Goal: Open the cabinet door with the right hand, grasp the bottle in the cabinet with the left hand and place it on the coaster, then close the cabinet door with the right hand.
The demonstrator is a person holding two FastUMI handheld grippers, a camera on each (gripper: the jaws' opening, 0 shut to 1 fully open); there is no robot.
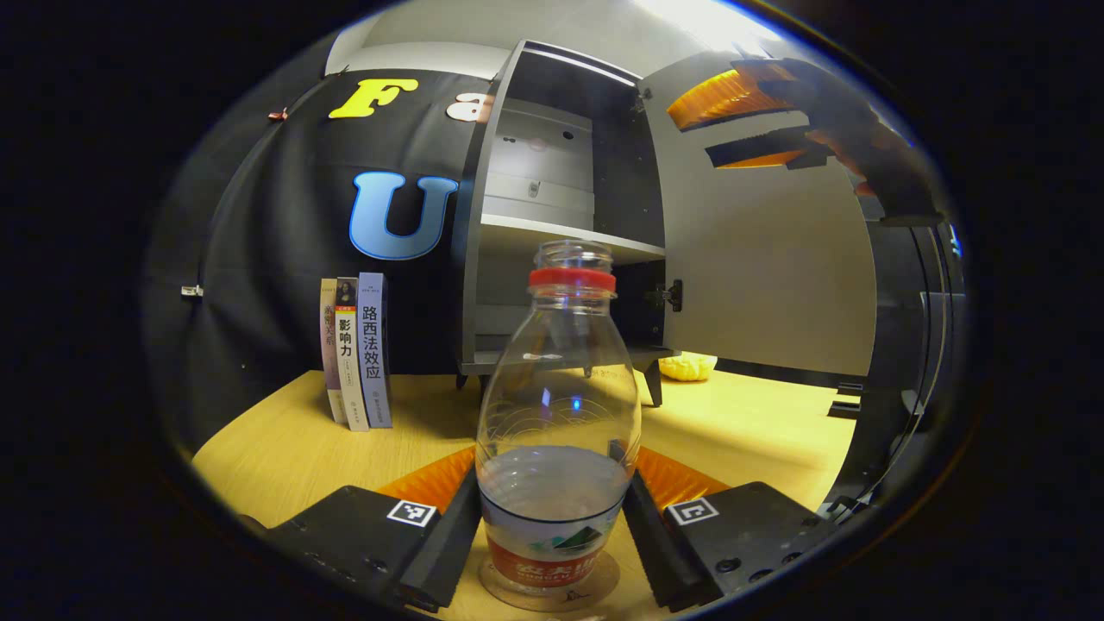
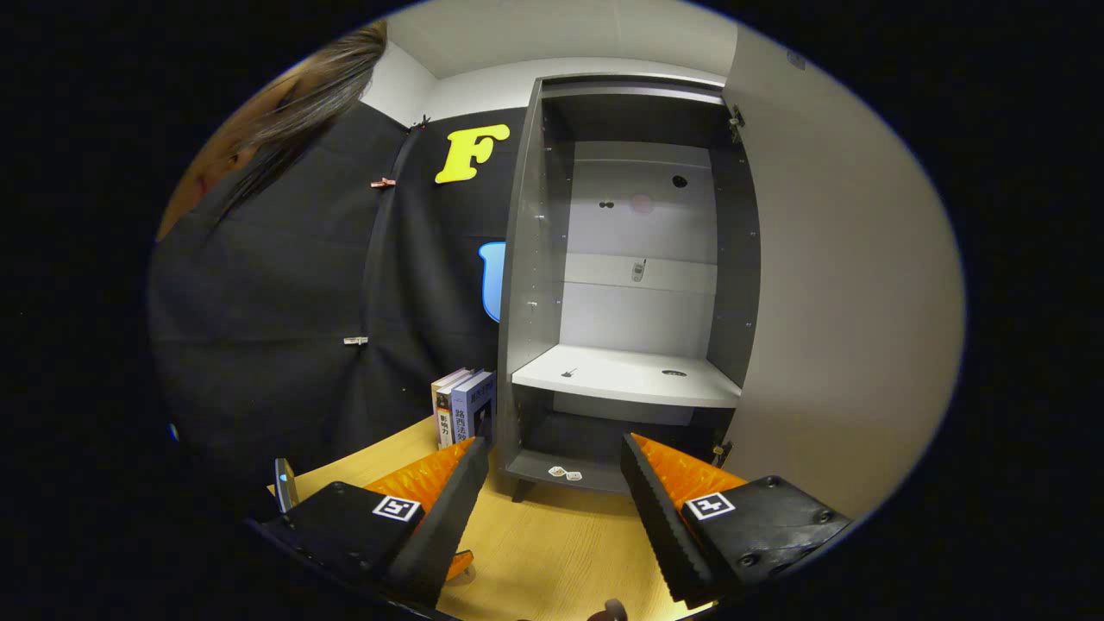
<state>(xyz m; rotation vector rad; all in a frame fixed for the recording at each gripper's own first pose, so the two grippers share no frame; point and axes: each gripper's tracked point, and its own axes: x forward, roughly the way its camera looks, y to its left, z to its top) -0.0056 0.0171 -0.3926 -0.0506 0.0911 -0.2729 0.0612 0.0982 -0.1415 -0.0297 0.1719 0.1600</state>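
A clear bottle (image 1: 556,414) with a red neck ring and no cap, a little water in it, stands upright on a round coaster (image 1: 609,580) on the wooden table. My left gripper (image 1: 552,509) is shut on its lower body, a finger pressing on each side. The dark cabinet (image 2: 526,285) stands behind with its pale door (image 1: 763,267) swung wide to the right. In the left gripper view my right gripper (image 1: 755,121) is up by the door's top edge, held by a hand. In the right gripper view it (image 2: 552,509) is open and faces the cabinet, holding nothing.
Three books (image 1: 355,354) stand upright left of the cabinet. A yellow lumpy object (image 1: 687,366) lies on the table behind the cabinet's foot. Inside, a pale shelf (image 2: 625,377) is bare. A person's head (image 2: 285,103) leans in at the upper left.
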